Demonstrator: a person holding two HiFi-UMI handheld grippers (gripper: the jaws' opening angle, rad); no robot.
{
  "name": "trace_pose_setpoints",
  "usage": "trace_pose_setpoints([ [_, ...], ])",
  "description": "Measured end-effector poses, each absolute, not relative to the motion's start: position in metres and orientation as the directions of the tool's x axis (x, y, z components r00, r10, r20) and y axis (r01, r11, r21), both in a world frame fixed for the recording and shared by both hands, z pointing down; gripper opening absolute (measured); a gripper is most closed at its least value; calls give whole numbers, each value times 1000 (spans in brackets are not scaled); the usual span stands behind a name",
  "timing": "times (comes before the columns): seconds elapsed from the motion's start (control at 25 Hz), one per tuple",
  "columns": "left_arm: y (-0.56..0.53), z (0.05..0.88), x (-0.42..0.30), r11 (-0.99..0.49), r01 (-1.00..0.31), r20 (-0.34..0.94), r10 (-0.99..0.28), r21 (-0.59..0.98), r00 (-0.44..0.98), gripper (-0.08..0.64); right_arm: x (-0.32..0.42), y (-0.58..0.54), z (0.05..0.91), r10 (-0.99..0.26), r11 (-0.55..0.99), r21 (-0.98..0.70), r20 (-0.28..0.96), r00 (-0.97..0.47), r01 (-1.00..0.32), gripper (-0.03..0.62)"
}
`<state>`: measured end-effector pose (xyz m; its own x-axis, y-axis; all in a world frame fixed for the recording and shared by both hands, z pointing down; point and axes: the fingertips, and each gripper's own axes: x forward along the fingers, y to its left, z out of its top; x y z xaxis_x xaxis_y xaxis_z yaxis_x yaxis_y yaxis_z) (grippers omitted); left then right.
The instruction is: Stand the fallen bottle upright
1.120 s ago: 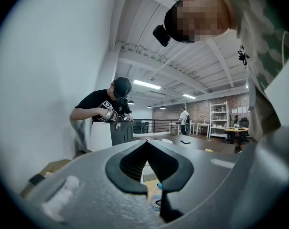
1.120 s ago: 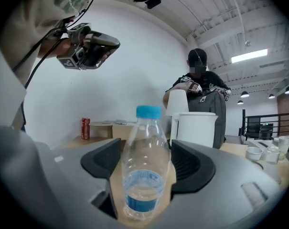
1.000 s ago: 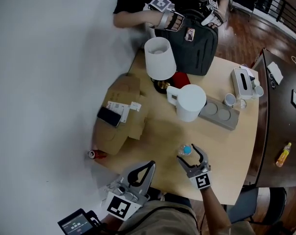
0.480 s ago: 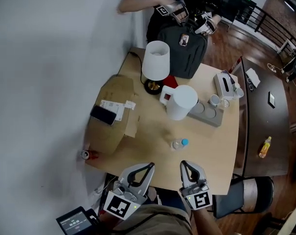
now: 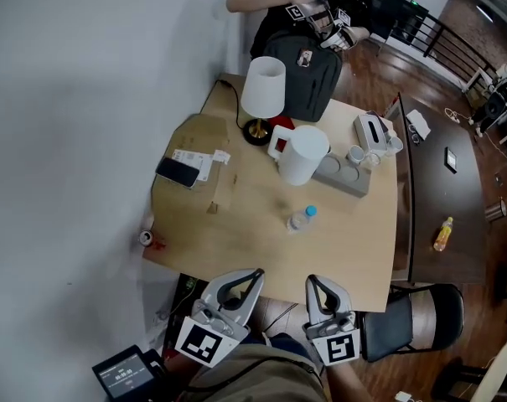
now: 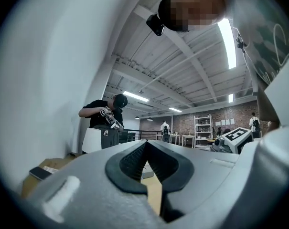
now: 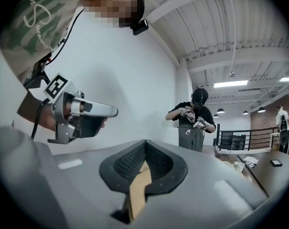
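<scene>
A small clear bottle (image 5: 299, 220) with a blue cap (image 5: 311, 211) is on the light wooden table (image 5: 354, 249), and it seems to stand upright, cap up. Nothing touches it. Both grippers hang at the near table edge, well short of the bottle. My left gripper (image 5: 255, 275) is shut and empty; in its own view the pads meet at the tip (image 6: 145, 143). My right gripper (image 5: 312, 281) is likewise shut with nothing between its pads (image 7: 145, 142). Each gripper also shows in the other's view: the left gripper (image 7: 87, 116) and the right gripper (image 6: 235, 138).
Behind the bottle stand a white jug (image 5: 302, 153), a grey power strip (image 5: 344, 178), a white lamp (image 5: 264, 86), a tissue box (image 5: 370, 131) and a black backpack (image 5: 307, 74). Cardboard (image 5: 190, 141) with a phone (image 5: 176, 172) lies left. Another person works at the far end. A dark table (image 5: 446, 191) stands right.
The right gripper, open around the bottle a second ago, has let it go, shut and drawn back to the near edge. The left gripper drew back too. The bottle stays on the table.
</scene>
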<state>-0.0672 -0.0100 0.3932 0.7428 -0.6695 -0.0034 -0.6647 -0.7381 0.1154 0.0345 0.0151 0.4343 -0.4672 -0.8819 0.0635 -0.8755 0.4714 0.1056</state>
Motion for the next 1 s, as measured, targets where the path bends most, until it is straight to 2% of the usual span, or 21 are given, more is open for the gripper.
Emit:
trace_pose_setpoints([
  [0.12,21,394,-56,-713,-690,4,-695,124,719,5,53,40,437,-893,451,121,69,-445,-884,0],
  [0.36,98,397,-33,-665,-742,20,-743,88,669,5,94,103,448,-897,439,36,79,-436,-898,0],
  [0.52,156,395,-15,-654,-756,40,-755,33,655,5,107,157,433,-881,473,19,17,-472,-881,0],
  [0.6,179,389,-7,-659,-751,45,-750,38,660,5,108,180,419,-870,491,25,-24,-492,-871,0],
  [1.0,240,368,-10,-686,-727,45,-728,-33,684,5,86,259,384,-827,562,-23,-55,-560,-827,0],
])
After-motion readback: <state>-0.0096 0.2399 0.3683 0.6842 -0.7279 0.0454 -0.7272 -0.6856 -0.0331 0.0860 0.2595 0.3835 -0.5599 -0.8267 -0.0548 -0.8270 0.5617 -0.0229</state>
